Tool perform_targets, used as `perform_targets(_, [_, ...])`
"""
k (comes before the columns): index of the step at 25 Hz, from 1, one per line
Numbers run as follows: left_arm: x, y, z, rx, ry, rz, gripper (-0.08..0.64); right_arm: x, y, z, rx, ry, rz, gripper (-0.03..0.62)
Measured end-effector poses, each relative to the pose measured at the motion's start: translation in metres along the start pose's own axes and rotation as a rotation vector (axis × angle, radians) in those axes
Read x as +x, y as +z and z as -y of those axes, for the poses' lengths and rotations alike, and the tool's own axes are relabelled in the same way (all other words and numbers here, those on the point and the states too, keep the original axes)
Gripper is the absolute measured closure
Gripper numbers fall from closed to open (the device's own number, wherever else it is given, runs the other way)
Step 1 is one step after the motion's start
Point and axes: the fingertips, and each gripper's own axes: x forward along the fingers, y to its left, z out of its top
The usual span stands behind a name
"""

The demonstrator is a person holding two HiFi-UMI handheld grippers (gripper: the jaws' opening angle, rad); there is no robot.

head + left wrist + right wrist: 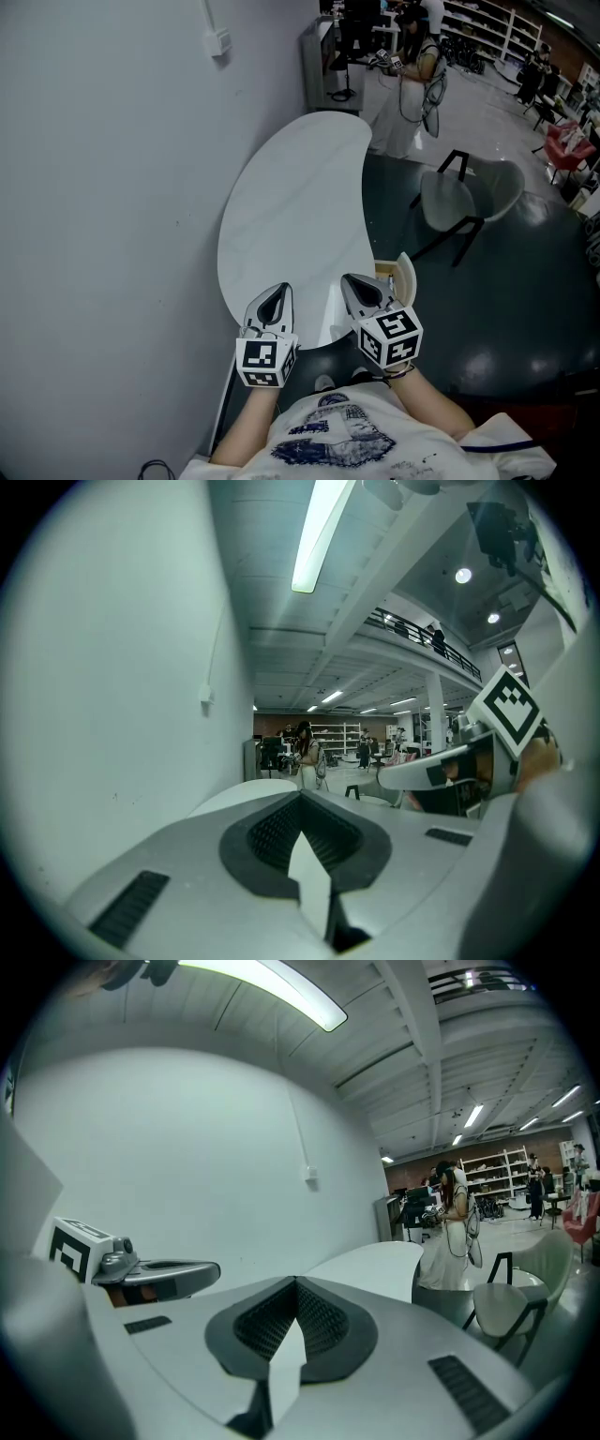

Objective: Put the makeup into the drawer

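No makeup and no drawer can be made out in any view. A white kidney-shaped table (291, 206) stands against the wall, its top bare. My left gripper (281, 289) hovers over the table's near end, jaws shut with nothing between them. My right gripper (349, 279) is level beside it, a hand's width to the right, also shut with nothing in it. The left gripper view looks along its closed jaws (300, 797) at the table (239, 794), with the right gripper (412, 775) alongside. In the right gripper view its closed jaws (296, 1283) point over the table (375, 1265).
A grey wall (112, 187) runs along the table's left side. A pale wooden piece (403, 277) shows just right of the right gripper; I cannot tell what it is. A white chair (469, 197) stands on the dark floor at the right. A person (412, 84) stands far back.
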Motion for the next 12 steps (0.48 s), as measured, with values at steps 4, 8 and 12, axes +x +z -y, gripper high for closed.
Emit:
perform_targets(4, [0.0004,-0.0010,0.0004,-0.001,-0.003,-0.001,0.520,0.0004,-0.0016,-0.0004,0.003,0.001,-0.004,0.572])
perform_targets(8, [0.0025,-0.0007,-0.0002,-0.002,-0.010,-0.003,0.520,0.0015,-0.0008,-0.0005,0.004,-0.004,-0.004,0.573])
perform_targets(12, [0.0042,-0.0014,0.0015,-0.003,-0.017,-0.004,0.520,0.0012,-0.0016,0.0012,0.005,-0.008,-0.006,0.573])
